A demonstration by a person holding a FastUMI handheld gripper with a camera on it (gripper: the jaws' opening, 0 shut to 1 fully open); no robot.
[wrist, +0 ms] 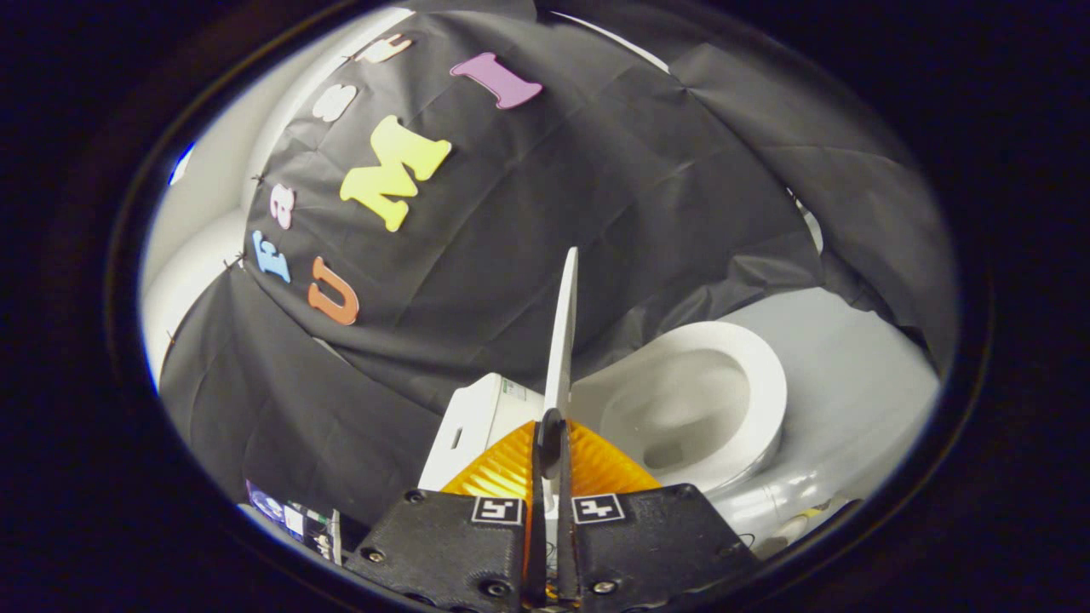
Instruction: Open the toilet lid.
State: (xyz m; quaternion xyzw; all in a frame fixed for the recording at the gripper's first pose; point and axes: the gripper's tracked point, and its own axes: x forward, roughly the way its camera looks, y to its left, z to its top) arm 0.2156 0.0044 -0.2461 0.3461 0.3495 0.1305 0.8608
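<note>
Gripper view, going left to right: the black booth wall cloth [477, 281] hangs behind everything, and at its foot sits the white tank [477, 421] of the toilet, just beyond the gripper [552, 438]. Dead ahead is the toilet lid [562, 332] — seen edge-on, standing up from between the fingertips like a thin white blade. The jaws are nearly closed, a narrow gap with the lid's edge pinched in it, both fingers pressing as far as I can see. So the lid is raised and upright, or close to it, and I'd call the job mostly done.

Handling-wise, it looks like a thin rigid plastic panel: light, stiff, glossy and so probably a bit slippery. The free rim is the right place to hold it, since that gives the most leverage over the hinge. My guess is that it could drop back if released short of resting against the tank.

To the right, the open seat and bowl [707, 409] sit on a pale floor [851, 375]. Nothing blocks the lid's swing except the tank and the cloth behind it — the cloth could snag.
</note>
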